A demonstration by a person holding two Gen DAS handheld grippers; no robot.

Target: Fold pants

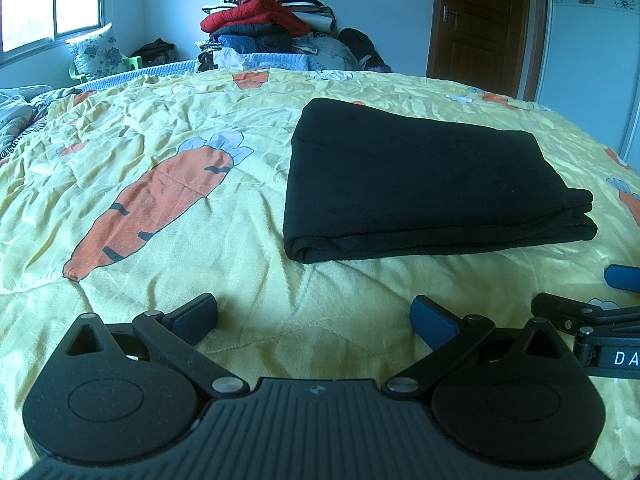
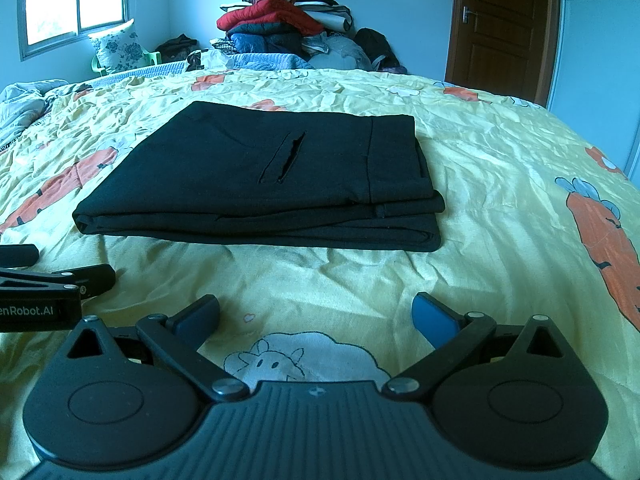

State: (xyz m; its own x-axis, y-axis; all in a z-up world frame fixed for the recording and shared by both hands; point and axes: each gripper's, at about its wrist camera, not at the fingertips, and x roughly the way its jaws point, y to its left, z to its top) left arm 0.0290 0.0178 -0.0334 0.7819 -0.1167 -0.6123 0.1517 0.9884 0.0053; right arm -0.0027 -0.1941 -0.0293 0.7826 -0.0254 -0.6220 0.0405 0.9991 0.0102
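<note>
Black pants [image 1: 420, 184] lie folded in a flat, layered rectangle on the yellow carrot-print bedspread [image 1: 180, 200]. In the right wrist view the same pants [image 2: 260, 184] show a pocket slit on top. My left gripper [image 1: 314, 318] rests low over the bedspread, short of the pants' near edge, open with nothing between its fingers. My right gripper [image 2: 316, 316] is likewise open and empty, just short of the pants. Each gripper shows at the edge of the other's view: the right one [image 1: 592, 304] beside the left, the left one [image 2: 56, 268] beside the right.
A tall heap of clothes and bedding [image 1: 268, 28] stands beyond the far side of the bed. A floral pillow on a green chair [image 1: 98, 54] sits under the window. A brown door [image 1: 480, 20] is at the back right. A rumpled quilt [image 1: 20, 104] lies at the left edge.
</note>
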